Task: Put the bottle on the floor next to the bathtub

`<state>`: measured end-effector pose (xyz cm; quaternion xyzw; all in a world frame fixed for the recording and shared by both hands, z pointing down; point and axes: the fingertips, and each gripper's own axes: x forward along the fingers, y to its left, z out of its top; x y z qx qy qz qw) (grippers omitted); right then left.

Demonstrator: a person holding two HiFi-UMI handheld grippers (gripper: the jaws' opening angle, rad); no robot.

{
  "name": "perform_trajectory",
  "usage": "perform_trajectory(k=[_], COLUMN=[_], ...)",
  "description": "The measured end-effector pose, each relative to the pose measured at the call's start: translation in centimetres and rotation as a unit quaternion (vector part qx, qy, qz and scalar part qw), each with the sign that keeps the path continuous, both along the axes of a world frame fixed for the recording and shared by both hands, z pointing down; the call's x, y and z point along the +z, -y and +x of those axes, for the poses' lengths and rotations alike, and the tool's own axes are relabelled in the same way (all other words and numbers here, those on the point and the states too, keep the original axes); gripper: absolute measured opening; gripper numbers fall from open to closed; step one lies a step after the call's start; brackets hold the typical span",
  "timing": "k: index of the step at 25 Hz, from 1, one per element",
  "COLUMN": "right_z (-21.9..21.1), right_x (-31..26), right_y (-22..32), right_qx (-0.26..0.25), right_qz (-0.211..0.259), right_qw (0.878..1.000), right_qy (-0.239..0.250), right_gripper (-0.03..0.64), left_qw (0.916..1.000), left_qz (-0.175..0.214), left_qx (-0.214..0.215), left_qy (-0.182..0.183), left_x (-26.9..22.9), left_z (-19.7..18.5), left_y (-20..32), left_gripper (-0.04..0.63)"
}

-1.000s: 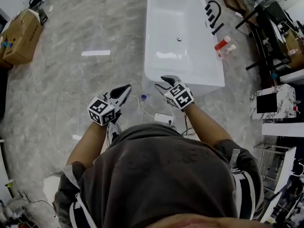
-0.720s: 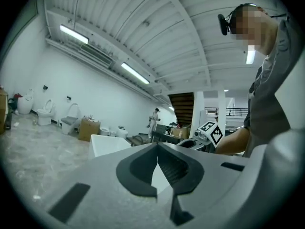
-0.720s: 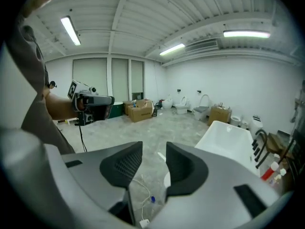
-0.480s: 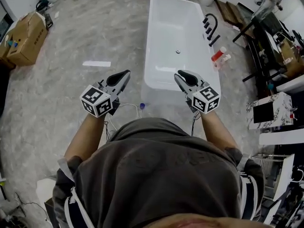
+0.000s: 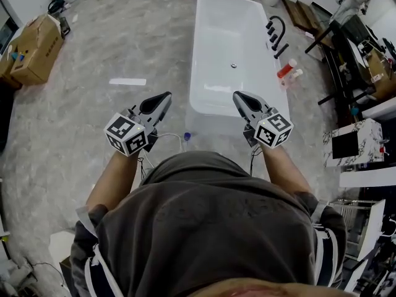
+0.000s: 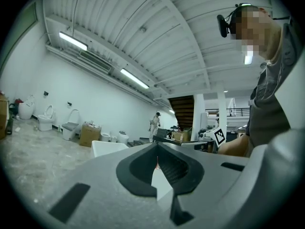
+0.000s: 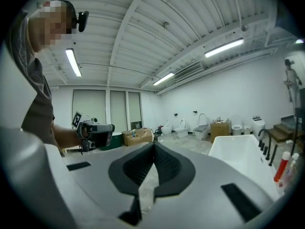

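Note:
A small bottle with a blue cap [image 5: 186,137] stands on the marble floor just off the near end of the white bathtub [image 5: 197,54]. Both grippers are held up in front of the person, well above the floor. My left gripper [image 5: 166,95] is shut and empty, left of the bottle. My right gripper [image 5: 237,94] is shut and empty, over the tub's near right corner. In the left gripper view my left gripper [image 6: 157,146] has its jaws meeting, with nothing between them. The right gripper view shows my right gripper [image 7: 153,144] the same, with the tub [image 7: 238,151] at right.
A red-topped bottle [image 5: 285,68] and a clear one stand on the floor right of the tub, near black taps [image 5: 275,33]. A cardboard box [image 5: 31,48] sits far left. Shelving and a marbled unit [image 5: 359,141] crowd the right side. A white cable [image 5: 167,138] lies by the blue-capped bottle.
My right gripper has swung right and away from the blue-capped bottle, which stays on the floor. The left gripper has shifted only slightly, and the head view has moved a little.

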<state>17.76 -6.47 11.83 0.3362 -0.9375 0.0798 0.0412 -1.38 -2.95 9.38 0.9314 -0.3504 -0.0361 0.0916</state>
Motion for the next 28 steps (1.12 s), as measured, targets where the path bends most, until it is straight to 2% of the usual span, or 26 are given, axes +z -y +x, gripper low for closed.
perform_trajectory(k=[5, 10, 28], right_z=[0.2, 0.0, -0.7], right_x=[0.0, 0.2, 0.8], right_y=[0.1, 0.1, 0.0], right_qx=[0.005, -0.001, -0.01], right_qz=[-0.004, -0.004, -0.004], right_qw=[1.0, 1.0, 1.0], right_qy=[0.011, 0.003, -0.017], right_gripper=[-0.008, -0.008, -0.009], left_qw=[1.0, 0.9999, 0.9998], left_qz=[-0.002, -0.008, -0.015], left_qx=[0.0, -0.009, -0.013], left_qy=[0.002, -0.007, -0.005], left_x=[0.1, 0.2, 0.6], left_z=[-0.1, -0.3, -0.5], left_y=[-0.3, -0.1, -0.4], left_gripper=[0.006, 0.006, 0.006])
